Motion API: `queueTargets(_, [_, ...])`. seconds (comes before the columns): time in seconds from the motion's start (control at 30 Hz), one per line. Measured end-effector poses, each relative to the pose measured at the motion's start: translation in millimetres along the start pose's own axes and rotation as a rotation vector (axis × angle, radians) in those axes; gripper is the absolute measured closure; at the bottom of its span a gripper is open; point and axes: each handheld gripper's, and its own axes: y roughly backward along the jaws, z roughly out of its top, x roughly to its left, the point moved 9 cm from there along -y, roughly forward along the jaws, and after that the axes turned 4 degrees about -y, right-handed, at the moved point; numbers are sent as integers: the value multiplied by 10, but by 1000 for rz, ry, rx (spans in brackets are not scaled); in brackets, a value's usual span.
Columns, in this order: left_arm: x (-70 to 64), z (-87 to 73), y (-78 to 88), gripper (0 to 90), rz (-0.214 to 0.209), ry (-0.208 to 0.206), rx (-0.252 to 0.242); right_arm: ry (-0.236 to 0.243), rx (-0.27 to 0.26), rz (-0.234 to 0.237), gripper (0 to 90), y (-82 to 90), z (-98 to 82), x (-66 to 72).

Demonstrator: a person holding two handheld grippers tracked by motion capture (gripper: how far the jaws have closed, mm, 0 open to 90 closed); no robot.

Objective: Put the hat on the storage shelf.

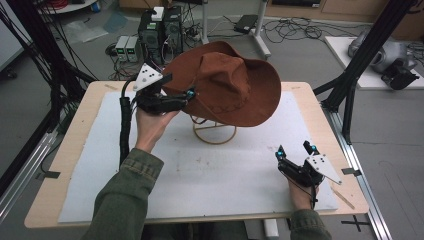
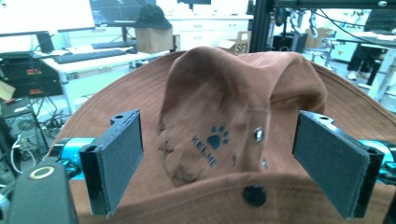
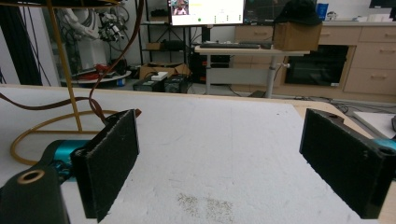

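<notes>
At desk centre, the brown hat [image 1: 227,87] sits on its wire stand [image 1: 214,132]. Left claw [image 1: 191,95] is wide open at the brim, gripping nothing; keep it level w/ the brim edge. Right claw [image 1: 295,149] rests open, empty.

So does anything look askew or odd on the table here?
The brown hat sits tilted on its wire stand, brim dipping toward the right. A faint speckled stain marks the white mat. Both hand-held grippers are open, nothing held.
</notes>
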Motion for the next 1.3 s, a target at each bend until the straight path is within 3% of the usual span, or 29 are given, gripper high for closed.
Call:
queueTargets(0.37, [184, -172, 348, 149, 62, 13, -36, -21, -4, -7, 111, 11, 17, -7])
queueTargets(0.63, [374, -198, 659, 146, 120, 42, -109, -18, 6, -1, 111, 0, 2, 24])
queueTargets(0.93, [543, -352, 854, 147, 178, 56, -114, -14, -1, -6, 111, 7, 9, 12])
queueTargets(1.23, [682, -622, 1098, 161, 269, 67, -123, -10, 5, -9, 111, 12, 0, 10])
queueTargets(1.3, [720, -683, 1174, 190, 309, 61, -135, -13, 6, -9, 111, 13, -1, 14])
